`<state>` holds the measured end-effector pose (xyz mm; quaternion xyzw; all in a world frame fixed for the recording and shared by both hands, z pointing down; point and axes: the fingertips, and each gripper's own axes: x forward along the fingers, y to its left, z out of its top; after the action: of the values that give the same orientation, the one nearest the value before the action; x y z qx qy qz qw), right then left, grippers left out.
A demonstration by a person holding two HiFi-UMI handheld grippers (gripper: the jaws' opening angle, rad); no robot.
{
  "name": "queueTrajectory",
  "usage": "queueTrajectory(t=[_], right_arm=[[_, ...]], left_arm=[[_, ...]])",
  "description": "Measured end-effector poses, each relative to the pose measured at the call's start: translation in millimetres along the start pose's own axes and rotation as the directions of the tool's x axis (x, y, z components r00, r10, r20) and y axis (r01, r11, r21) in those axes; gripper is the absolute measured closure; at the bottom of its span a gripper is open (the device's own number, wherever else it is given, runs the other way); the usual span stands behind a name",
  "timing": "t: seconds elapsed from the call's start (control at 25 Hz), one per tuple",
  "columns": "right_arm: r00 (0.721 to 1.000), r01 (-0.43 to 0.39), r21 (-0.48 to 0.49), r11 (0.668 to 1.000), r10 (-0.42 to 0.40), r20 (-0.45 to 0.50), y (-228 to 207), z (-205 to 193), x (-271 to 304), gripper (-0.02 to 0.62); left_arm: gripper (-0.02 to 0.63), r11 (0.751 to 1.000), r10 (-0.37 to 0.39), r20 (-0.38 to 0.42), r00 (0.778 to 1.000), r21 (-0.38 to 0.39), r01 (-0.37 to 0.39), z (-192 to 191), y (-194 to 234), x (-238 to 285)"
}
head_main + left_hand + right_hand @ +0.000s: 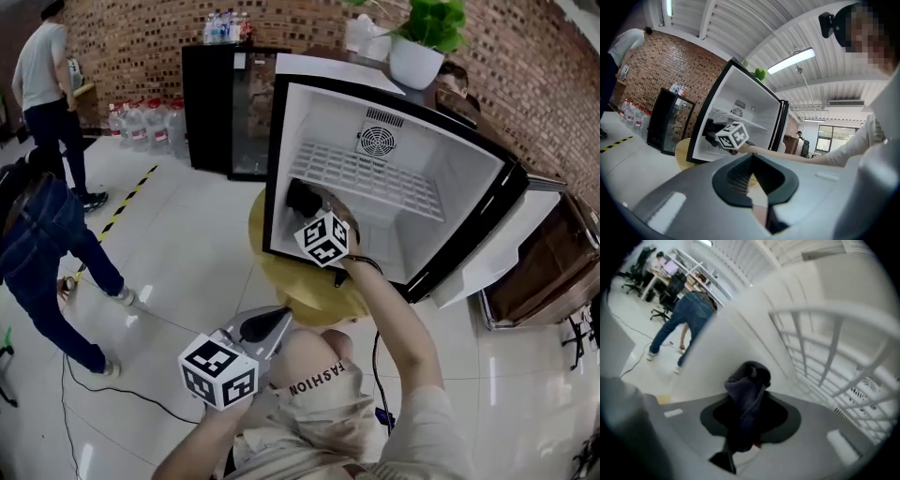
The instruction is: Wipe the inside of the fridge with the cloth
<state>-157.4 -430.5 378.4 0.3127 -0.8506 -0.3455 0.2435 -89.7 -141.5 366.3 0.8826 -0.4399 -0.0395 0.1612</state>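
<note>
Two grippers at work: the right gripper (313, 210) reaches inside the open fridge (427, 155), jaws clamped on a dark cloth (747, 392) held by its left wall (284, 141) — likely to wipe it. The left gripper (265, 325), jaws together and empty, hangs back outside — seemingly just kept clear.

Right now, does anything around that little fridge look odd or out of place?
Nothing looks spilled or broken. The one oddity: the open fridge sits on a round yellow table and seems to overhang it. The right gripper holds a dark cloth inside the fridge.
</note>
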Motion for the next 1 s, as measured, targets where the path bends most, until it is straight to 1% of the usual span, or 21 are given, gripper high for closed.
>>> queueTrajectory(t=[0.04, 0.08, 0.16, 0.2, 0.28, 0.32, 0.36, 0.4, 0.44, 0.48, 0.52, 0.56, 0.68, 0.72, 0.8, 0.88, 0.92, 1.0], right_arm=[[0.999, -0.03, -0.022, 0.999, 0.031, 0.043, 17, 13, -20, 0.483], [0.996, -0.061, -0.065, 0.996, 0.065, 0.067, 34, 22, -35, 0.483], [0.992, -0.098, -0.147, 0.984, 0.108, 0.064, 50, 25, -48, 0.483], [0.994, -0.092, -0.156, 0.983, 0.099, 0.04, 44, 19, -46, 0.482], [0.999, -0.031, -0.115, 0.993, 0.025, -0.046, 12, -6, -30, 0.482], [0.994, 0.013, -0.101, 0.995, -0.023, -0.104, -6, -21, -18, 0.482], [0.985, 0.051, -0.113, 0.992, -0.069, -0.161, -22, -34, -5, 0.48], [0.972, 0.074, -0.144, 0.987, -0.104, -0.209, -32, -46, 9, 0.479], [0.962, 0.078, -0.181, 0.98, -0.122, -0.246, -38, -55, 22, 0.477], [0.954, 0.064, -0.209, 0.976, -0.122, -0.275, -40, -63, 35, 0.477], [0.949, 0.042, -0.216, 0.975, -0.107, -0.298, -39, -69, 48, 0.477], [0.945, 0.014, -0.201, 0.98, -0.079, -0.317, -36, -74, 59, 0.476], [0.936, -0.083, -0.099, 0.992, 0.043, -0.348, -13, -74, 76, 0.477], [0.931, -0.114, -0.088, 0.99, 0.075, -0.356, -3, -70, 73, 0.478], [0.92, -0.172, -0.136, 0.976, 0.109, -0.376, 19, -63, 54, 0.478], [0.917, -0.234, -0.196, 0.952, 0.149, -0.371, 46, -50, 24, 0.477], [0.917, -0.27, -0.206, 0.941, 0.187, -0.352, 61, -39, 6, 0.477], [0.912, -0.359, -0.201, 0.912, 0.296, -0.284, 93, -14, -31, 0.477]], left_arm=[[0.604, 1.0, 0.001, 0.001, 1.0, 0.002, -0.001, 1, 2, 0], [0.604, 1.0, 0.003, 0.0, 1.0, 0.003, -0.003, 1, 4, 0], [0.604, 1.0, 0.006, -0.004, 1.0, -0.005, -0.006, -1, 8, 1], [0.604, 1.0, 0.006, -0.007, 1.0, -0.011, -0.006, -2, 9, 2], [0.604, 1.0, 0.004, -0.007, 1.0, -0.015, -0.004, -2, 8, 3], [0.604, 1.0, 0.003, -0.003, 1.0, -0.013, -0.003, 0, 7, 1], [0.604, 1.0, 0.003, 0.002, 1.0, -0.01, -0.003, 2, 6, 0], [0.604, 1.0, 0.005, 0.008, 1.0, -0.007, -0.005, 5, 6, -3], [0.604, 1.0, 0.007, 0.014, 1.0, -0.005, -0.007, 6, 7, -5], [0.604, 1.0, 0.011, 0.019, 1.0, -0.003, -0.011, 8, 8, -7], [0.604, 1.0, 0.015, 0.024, 1.0, -0.002, -0.015, 9, 9, -7], [0.604, 1.0, 0.02, 0.027, 0.999, -0.004, -0.02, 10, 11, -8], [0.604, 1.0, 0.028, 0.031, 0.999, -0.009, -0.027, 11, 14, -8], [0.604, 1.0, 0.026, 0.032, 0.999, -0.007, -0.026, 11, 13, -8], [0.604, 1.0, 0.019, 0.036, 0.999, 0.004, -0.019, 14, 10, -9], [0.604, 1.0, 0.016, 0.043, 0.999, 0.014, -0.017, 16, 9, -11], [0.604, 1.0, 0.02, 0.046, 0.999, 0.012, -0.021, 17, 9, -12], [0.604, 0.999, 0.031, 0.046, 0.998, 0.003, -0.032, 16, 12, -12]])
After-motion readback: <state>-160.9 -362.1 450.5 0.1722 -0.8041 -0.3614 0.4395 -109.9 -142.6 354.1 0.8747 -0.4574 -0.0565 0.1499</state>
